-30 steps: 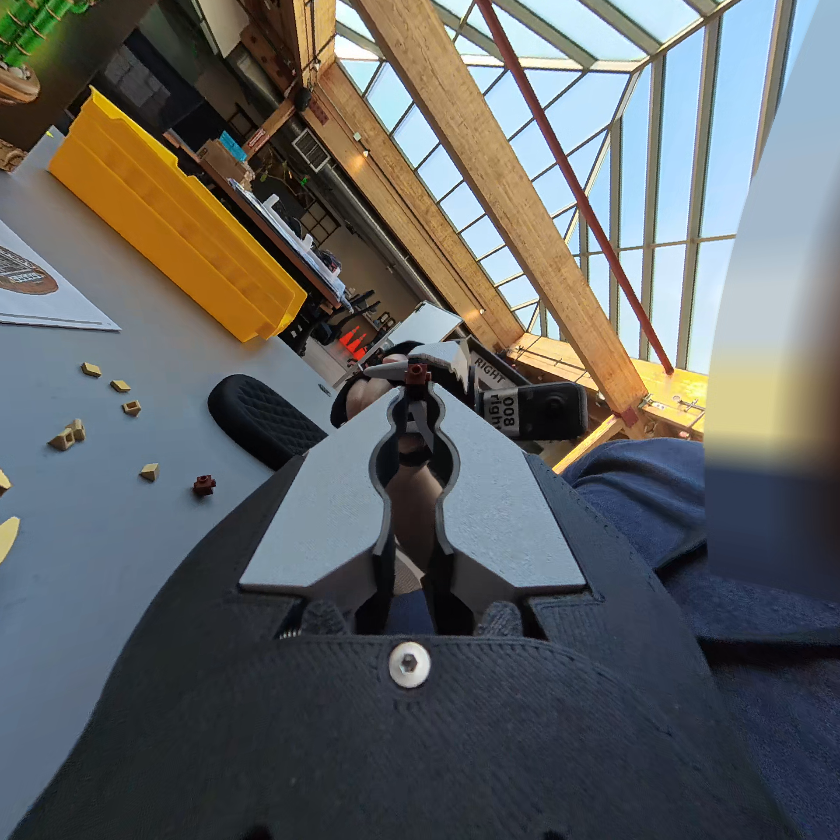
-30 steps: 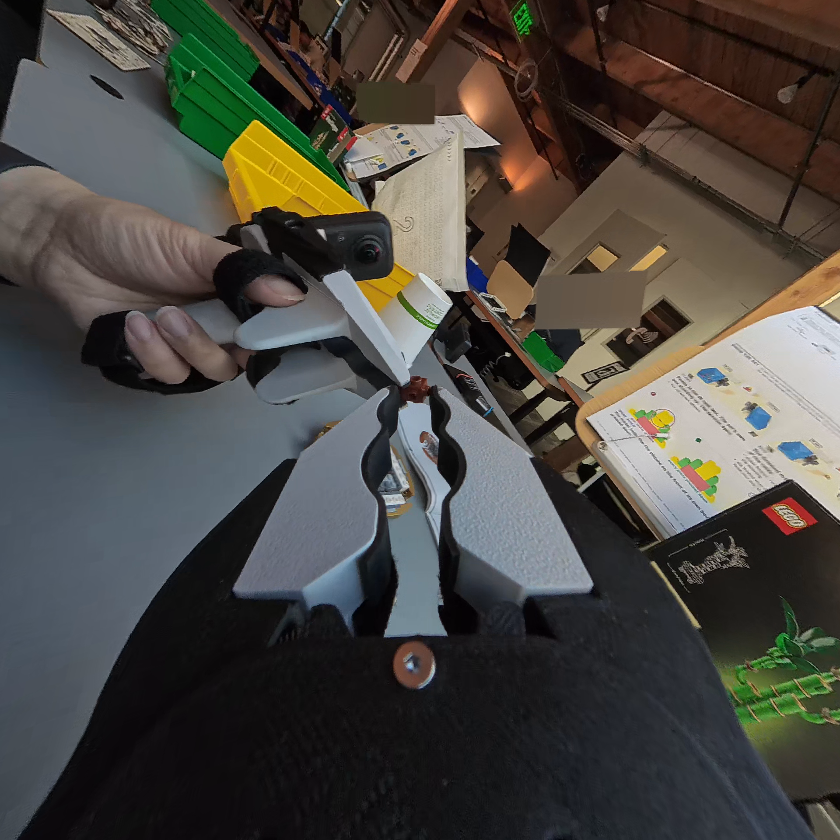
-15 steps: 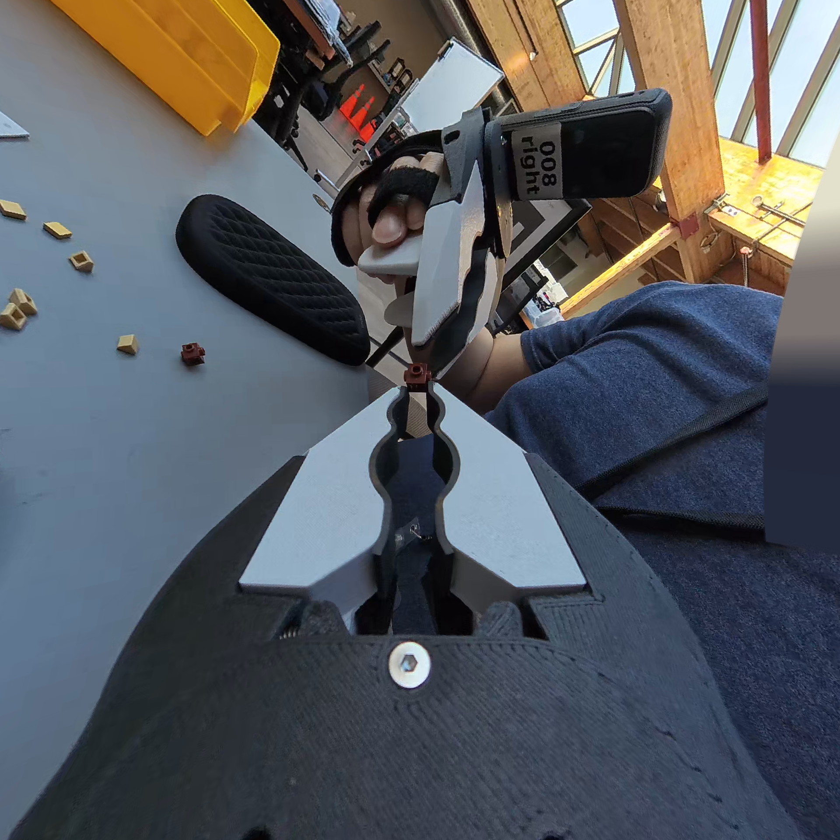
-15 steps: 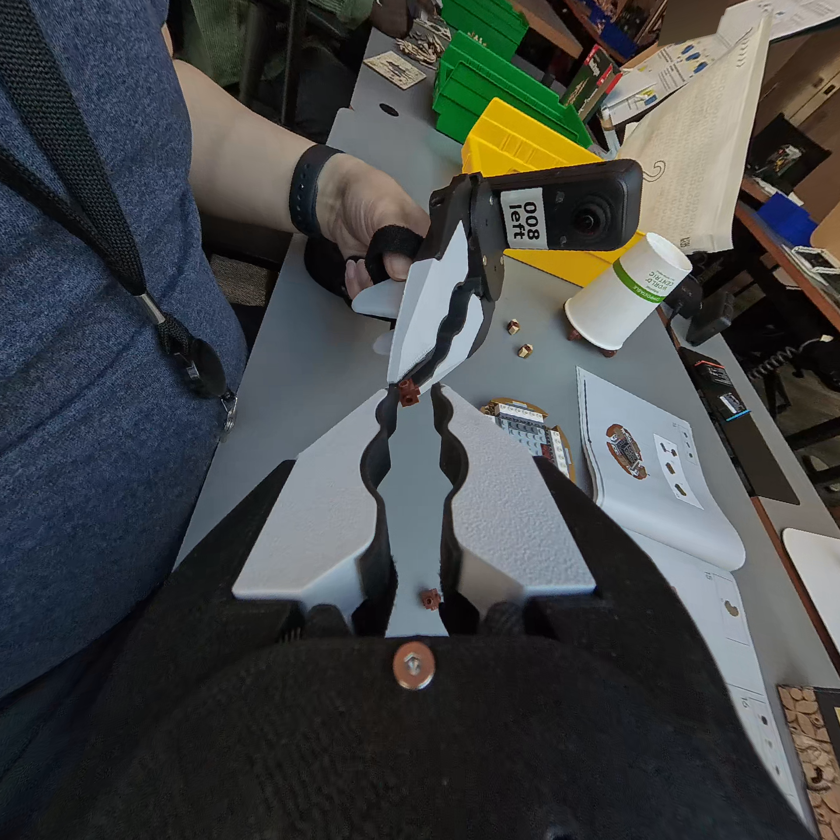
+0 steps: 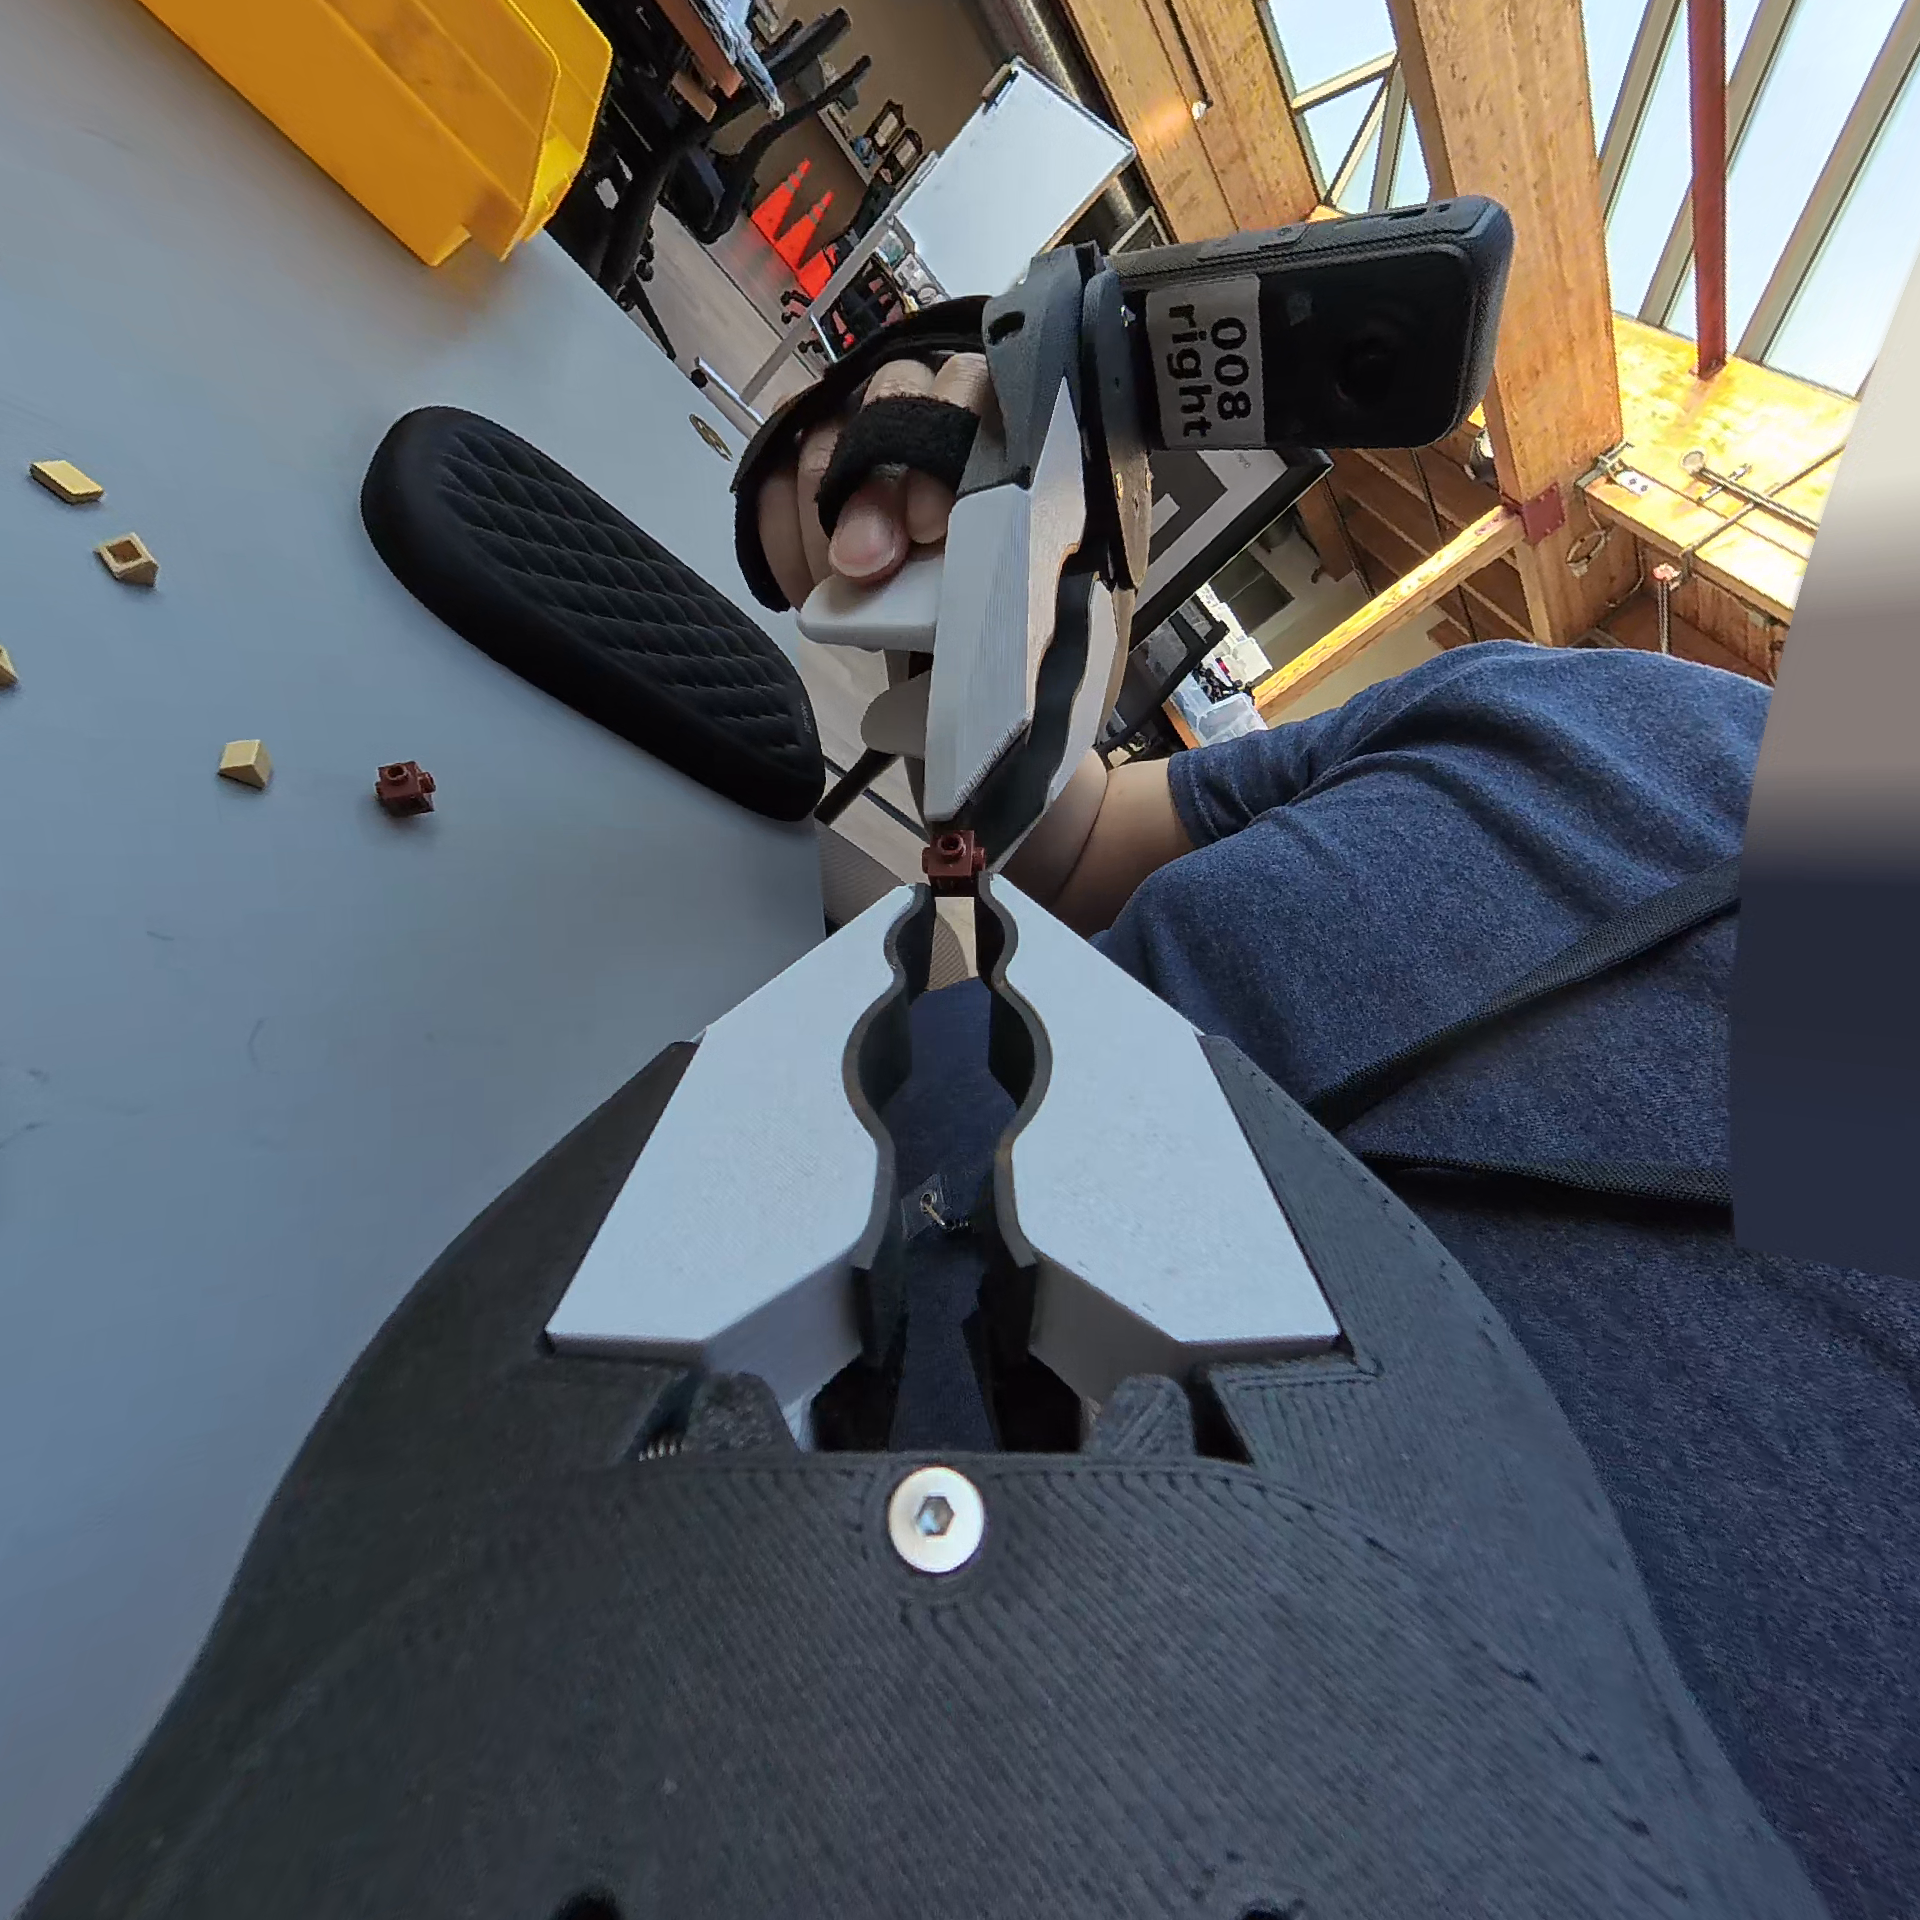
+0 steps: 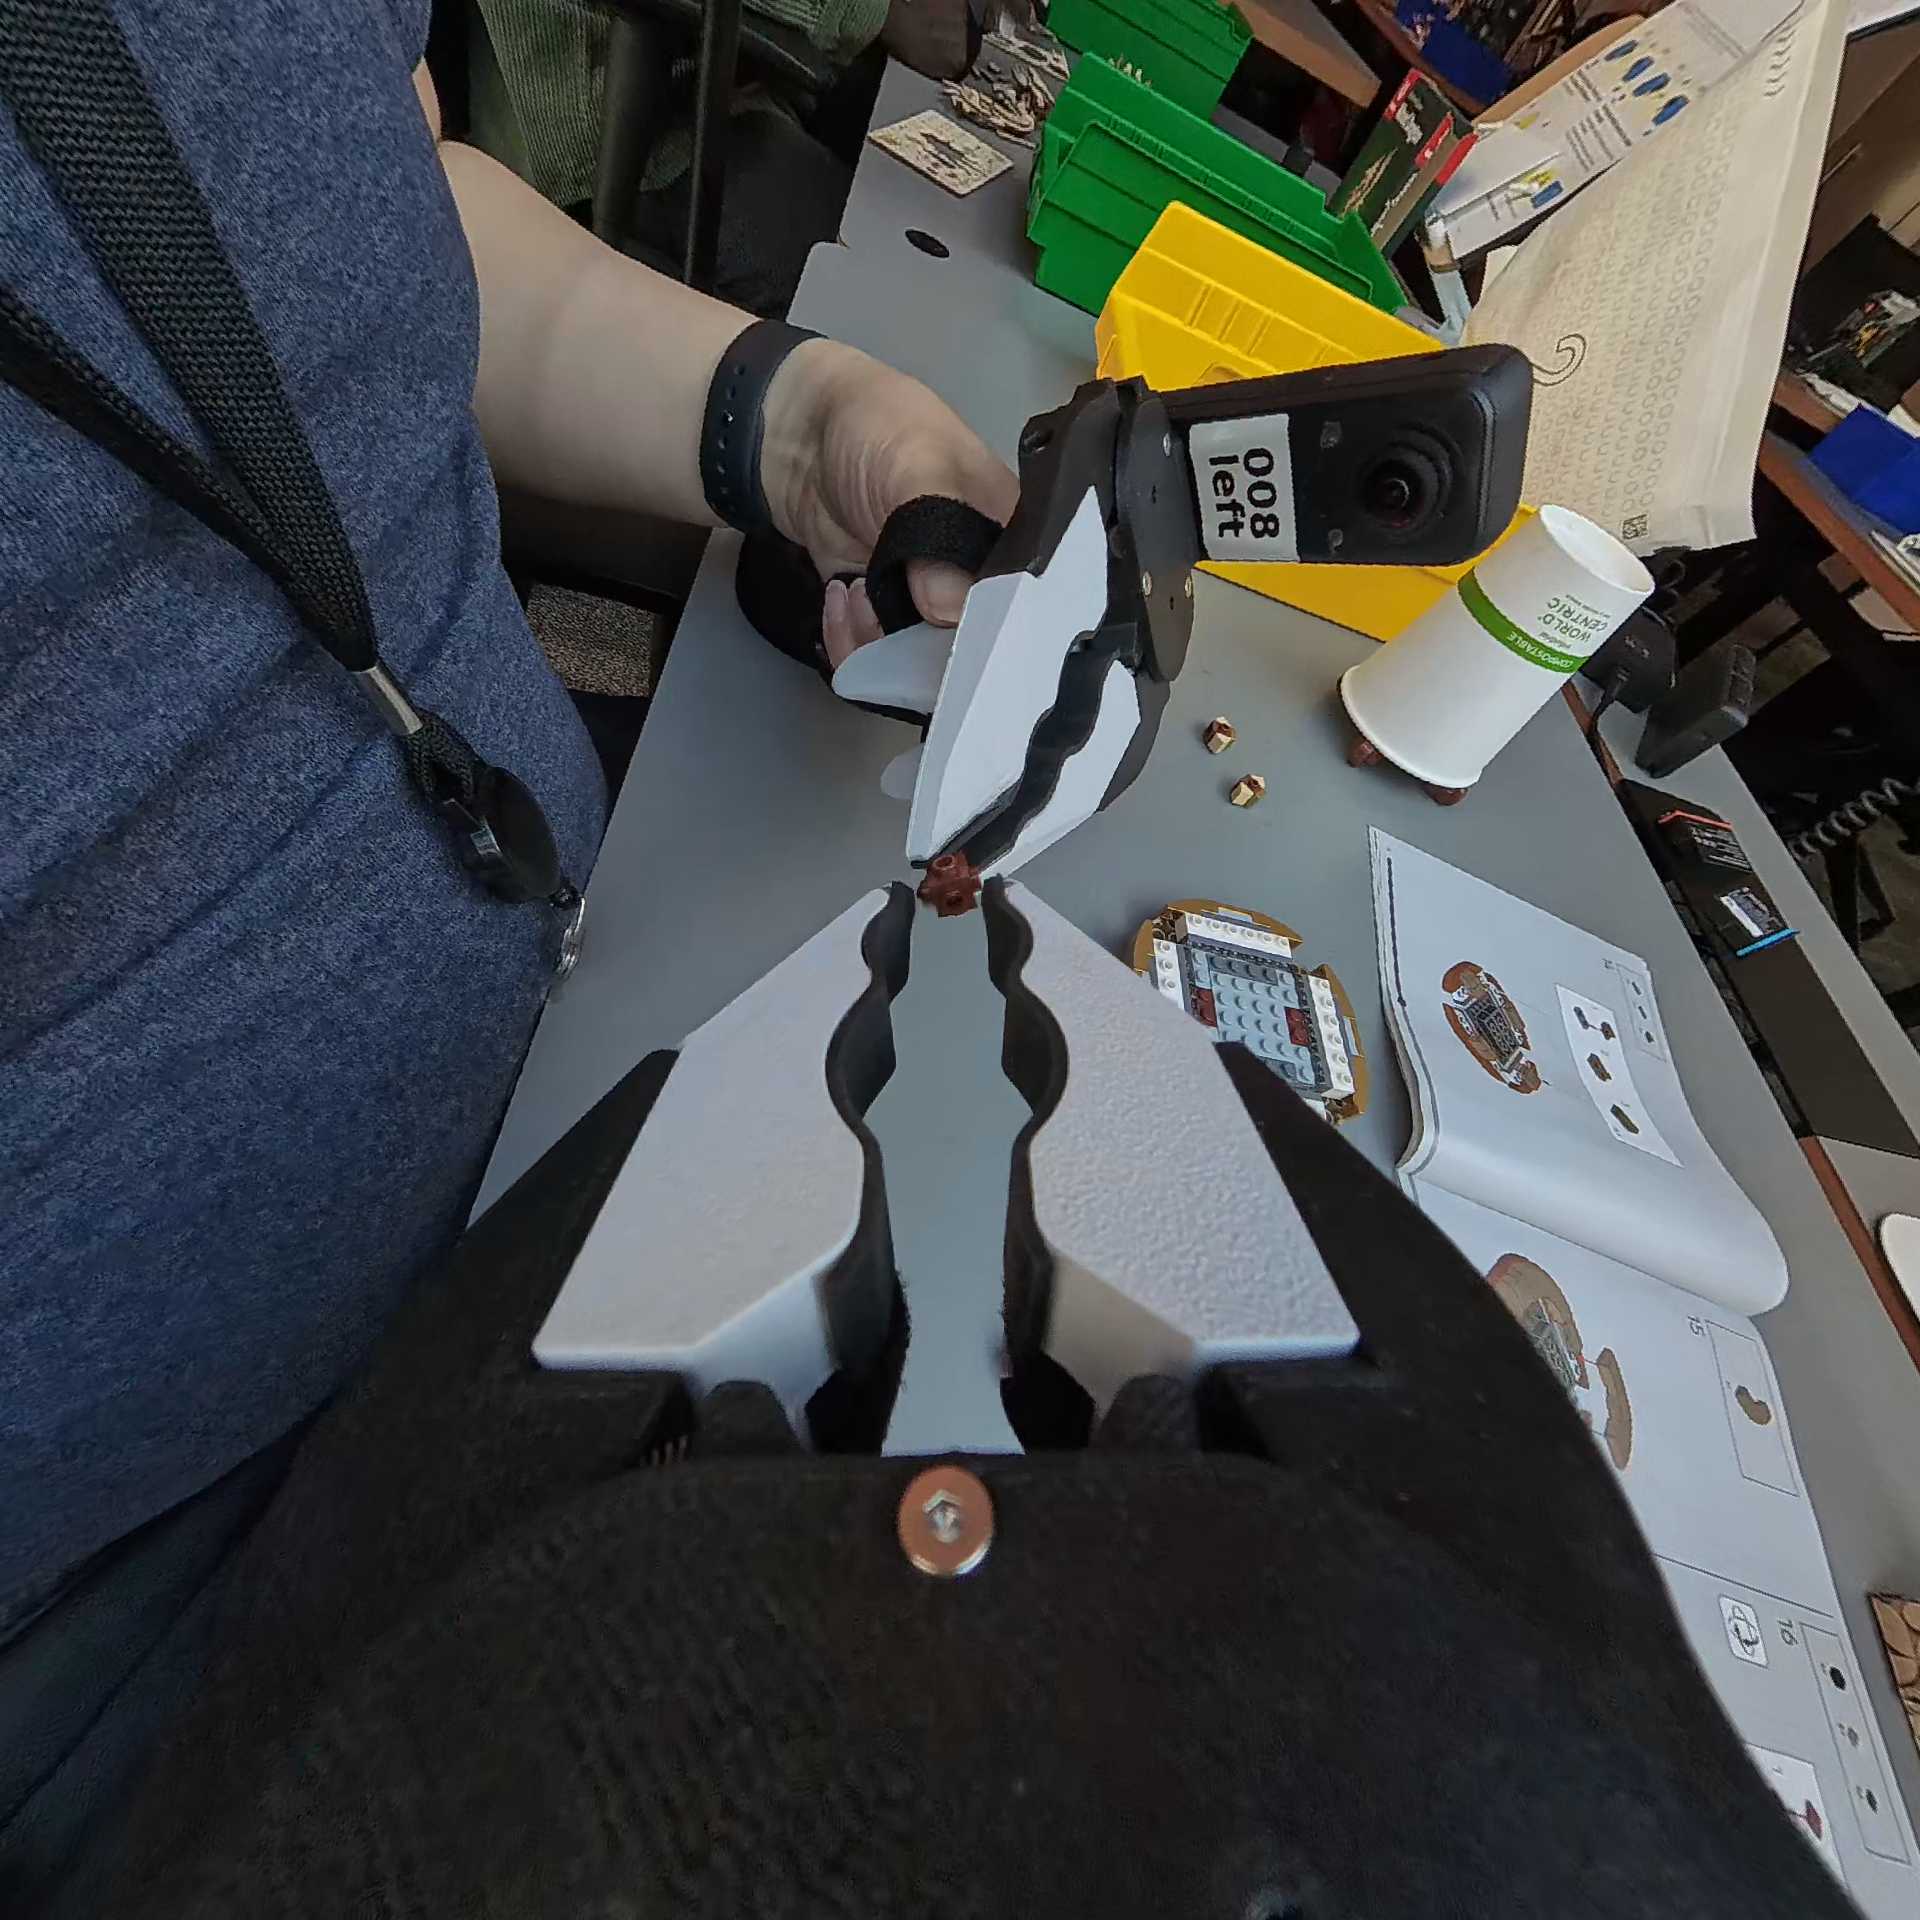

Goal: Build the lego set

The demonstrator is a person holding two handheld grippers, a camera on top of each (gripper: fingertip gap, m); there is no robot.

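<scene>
Honestly, this tiny, hard, slick brown brick sits pinched in my left gripper above the round model, with my right gripper parted around it, so I'd take its flat sides.

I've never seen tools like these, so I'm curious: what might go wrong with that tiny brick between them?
The brick is pinched only at the very tips of the left gripper, in mid-air. If the right gripper, whose parted jaws flank it, closes off-centre, the brick may twist, pop out and drop.
</scene>
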